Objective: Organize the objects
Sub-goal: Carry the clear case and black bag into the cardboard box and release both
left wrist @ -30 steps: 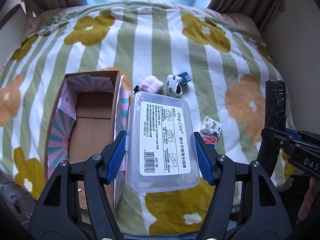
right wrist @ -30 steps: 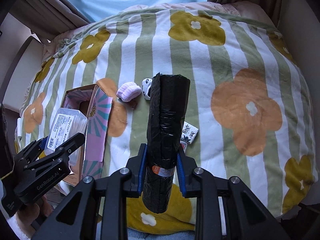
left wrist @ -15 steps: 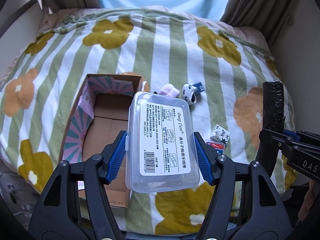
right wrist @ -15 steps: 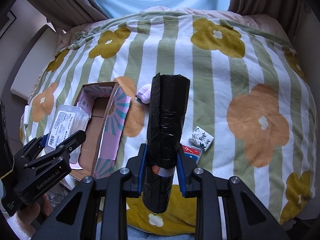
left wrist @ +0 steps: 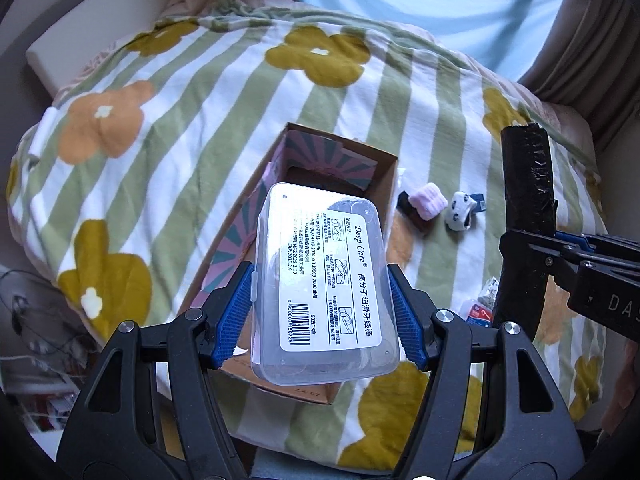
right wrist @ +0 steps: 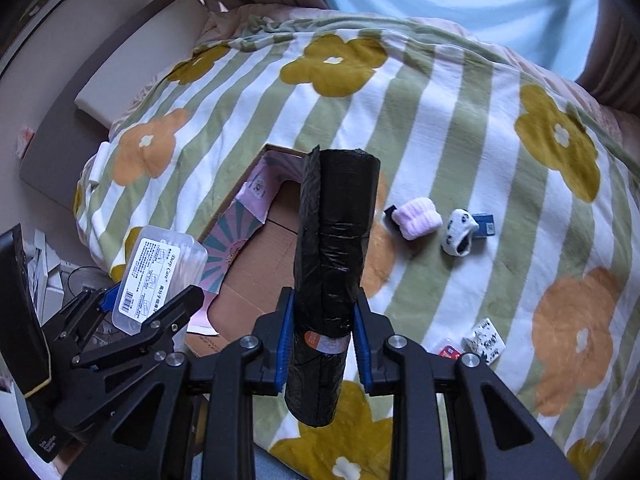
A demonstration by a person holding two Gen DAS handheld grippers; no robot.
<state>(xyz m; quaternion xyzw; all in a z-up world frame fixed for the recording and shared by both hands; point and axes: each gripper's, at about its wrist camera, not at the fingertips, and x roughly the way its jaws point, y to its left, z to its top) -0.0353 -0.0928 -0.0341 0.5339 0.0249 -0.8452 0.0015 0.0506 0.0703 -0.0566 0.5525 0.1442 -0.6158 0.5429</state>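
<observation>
I'm angling my left gripper (left wrist: 322, 314) steeply downward at the bottom centre of its view, blue pads (left wrist: 236, 312) pressing both sides of a clear plastic box (left wrist: 324, 284). I'm pinching my right gripper (right wrist: 322, 336) tight on a black roll (right wrist: 332, 256), low centre of frame, also pointing down.

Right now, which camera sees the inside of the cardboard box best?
The right wrist view: the box lies open below, its brown floor showing beside the black roll. In the left wrist view the clear case hides most of the box; only its far end shows.
</observation>
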